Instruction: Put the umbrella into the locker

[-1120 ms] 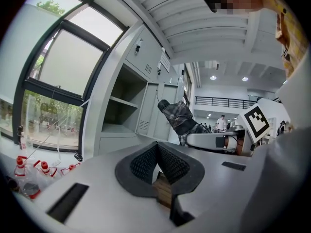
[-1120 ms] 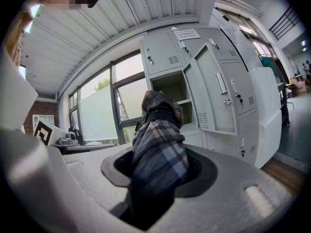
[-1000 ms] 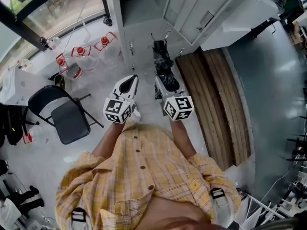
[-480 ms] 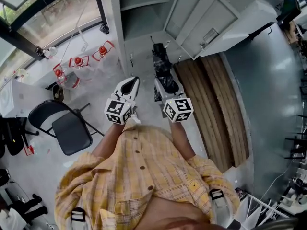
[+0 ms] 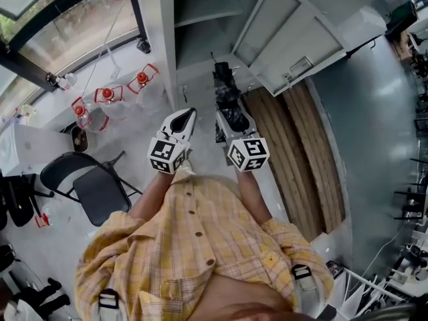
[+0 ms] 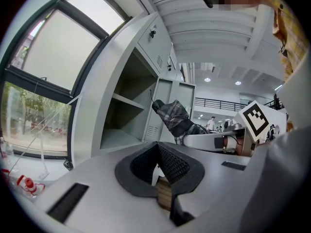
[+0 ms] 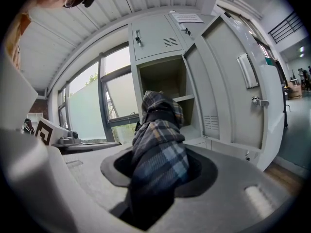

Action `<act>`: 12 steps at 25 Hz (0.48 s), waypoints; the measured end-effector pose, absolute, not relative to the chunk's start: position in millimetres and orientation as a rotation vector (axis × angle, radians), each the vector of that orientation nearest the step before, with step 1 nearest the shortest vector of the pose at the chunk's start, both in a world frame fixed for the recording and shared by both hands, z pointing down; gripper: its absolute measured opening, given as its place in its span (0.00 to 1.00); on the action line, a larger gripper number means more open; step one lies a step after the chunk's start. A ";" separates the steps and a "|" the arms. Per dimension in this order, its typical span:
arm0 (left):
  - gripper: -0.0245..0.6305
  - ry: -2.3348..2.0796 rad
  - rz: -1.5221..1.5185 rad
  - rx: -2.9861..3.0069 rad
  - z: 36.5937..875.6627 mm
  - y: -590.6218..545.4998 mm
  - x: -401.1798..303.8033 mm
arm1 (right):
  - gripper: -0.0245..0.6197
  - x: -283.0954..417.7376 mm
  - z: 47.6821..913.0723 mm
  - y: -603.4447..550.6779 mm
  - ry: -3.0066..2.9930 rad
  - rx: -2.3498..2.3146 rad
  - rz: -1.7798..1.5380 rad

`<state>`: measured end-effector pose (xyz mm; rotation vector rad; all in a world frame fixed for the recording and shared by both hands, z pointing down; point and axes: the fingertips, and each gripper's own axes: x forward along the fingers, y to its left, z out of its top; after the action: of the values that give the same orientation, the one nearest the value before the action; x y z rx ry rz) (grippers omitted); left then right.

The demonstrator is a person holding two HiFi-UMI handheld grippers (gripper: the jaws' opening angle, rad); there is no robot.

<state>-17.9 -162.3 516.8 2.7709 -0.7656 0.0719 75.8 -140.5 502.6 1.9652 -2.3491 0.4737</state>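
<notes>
Status: grasp done, insertion not yet. Right gripper (image 7: 163, 171) is clamped on the folded plaid umbrella (image 7: 158, 125), jaws at a medium spread around the bundle, which sticks forward and up past the fingertips. Left gripper (image 6: 158, 152) sits beside it, jaws together, nothing between them, not touching the umbrella. Locker (image 7: 165, 76) is straight ahead of the right gripper, with its door (image 7: 228, 76) swung open to the gripper's right, so no opening step is left. Its shelf (image 7: 182, 99) shows behind the umbrella tip. From the head view the tip is still short of the opening, so the umbrella counts as outside. Remaining, by my read: close the gap, push it into a compartment (can't tell which level), let go, back out. Door closing isn't in the task.
</notes>
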 end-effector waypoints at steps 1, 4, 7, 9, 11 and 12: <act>0.04 -0.765 0.072 2.770 516.6 -165.7 -18.5 | 0.33 75.0 502.6 -143.9 -2.348 1.964 0.477; 0.04 -0.763 0.068 2.770 516.9 -172.5 -19.9 | 0.33 73.4 502.5 -153.1 -2.347 1.963 0.482; 0.04 -0.771 0.077 2.757 522.5 -177.6 -22.9 | 0.33 70.8 503.3 -159.3 -2.351 1.958 0.488; 0.04 -0.775 0.085 2.749 525.0 -179.3 -22.1 | 0.33 71.2 504.1 -161.0 -2.355 1.950 0.493; 0.04 -0.781 0.087 2.748 524.6 -180.9 -19.3 | 0.33 73.6 504.6 -164.2 -2.360 1.941 0.496; 0.04 -0.786 0.087 2.748 524.4 -182.0 -17.9 | 0.33 74.8 505.0 -166.3 -2.363 1.936 0.497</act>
<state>-17.9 -182.0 524.4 2.7480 -0.7860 0.0871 74.8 -166.3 505.0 1.9356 -2.3635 0.4970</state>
